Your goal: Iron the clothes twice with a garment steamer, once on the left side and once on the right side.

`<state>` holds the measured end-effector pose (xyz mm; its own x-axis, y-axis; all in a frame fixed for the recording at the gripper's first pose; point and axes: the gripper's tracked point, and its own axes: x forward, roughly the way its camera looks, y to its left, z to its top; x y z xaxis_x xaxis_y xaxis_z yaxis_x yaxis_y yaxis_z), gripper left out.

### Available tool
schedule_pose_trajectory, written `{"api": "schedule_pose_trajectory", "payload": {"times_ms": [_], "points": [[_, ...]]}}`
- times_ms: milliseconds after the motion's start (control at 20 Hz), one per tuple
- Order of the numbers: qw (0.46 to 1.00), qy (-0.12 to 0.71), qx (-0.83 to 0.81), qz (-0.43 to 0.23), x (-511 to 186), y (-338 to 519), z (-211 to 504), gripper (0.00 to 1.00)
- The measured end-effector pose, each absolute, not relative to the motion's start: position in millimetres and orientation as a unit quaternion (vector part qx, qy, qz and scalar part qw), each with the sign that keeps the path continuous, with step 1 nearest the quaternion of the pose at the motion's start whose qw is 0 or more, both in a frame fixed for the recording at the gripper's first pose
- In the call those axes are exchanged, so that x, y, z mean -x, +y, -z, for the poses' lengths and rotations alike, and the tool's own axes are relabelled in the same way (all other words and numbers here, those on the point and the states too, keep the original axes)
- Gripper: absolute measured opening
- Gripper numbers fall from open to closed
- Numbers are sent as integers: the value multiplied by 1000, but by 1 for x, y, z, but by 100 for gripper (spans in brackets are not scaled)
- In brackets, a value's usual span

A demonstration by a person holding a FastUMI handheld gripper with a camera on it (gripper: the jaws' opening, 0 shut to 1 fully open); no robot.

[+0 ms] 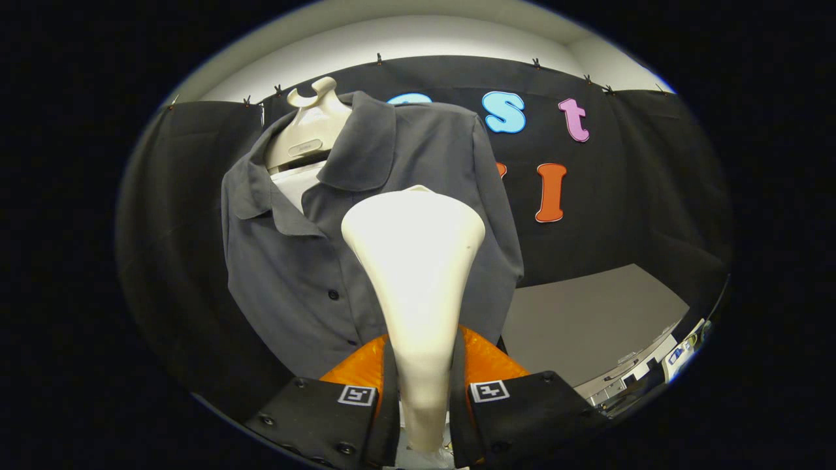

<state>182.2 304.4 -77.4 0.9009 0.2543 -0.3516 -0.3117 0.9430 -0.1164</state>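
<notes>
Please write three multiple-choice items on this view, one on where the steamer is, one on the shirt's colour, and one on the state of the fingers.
1. Where is the garment steamer?
A. Lying on the grey table
B. Between the fingers, its head up in front of the shirt
C. Hanging from the form's neck

2. What colour is the shirt?
A. Dark grey
B. White
C. Orange

3. What state is the gripper in?
A. Open, holding nothing
B. Shut on the shirt's collar
C. Shut on the steamer's handle

Answers:
1 B, the handle rises from between the fingers and its head covers the shirt's front.
2 A, the cloth is dark grey with dark buttons.
3 C, both fingers press the handle's sides.
</notes>
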Motion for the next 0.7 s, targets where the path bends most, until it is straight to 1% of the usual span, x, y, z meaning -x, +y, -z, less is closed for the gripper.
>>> {"api": "schedule_pose_trajectory", "payload": {"times_ms": [300, 700], "points": [[966, 196, 90, -146, -207, 314, 103, 39], [960, 224, 93, -136, -210, 297, 138, 39]]}}
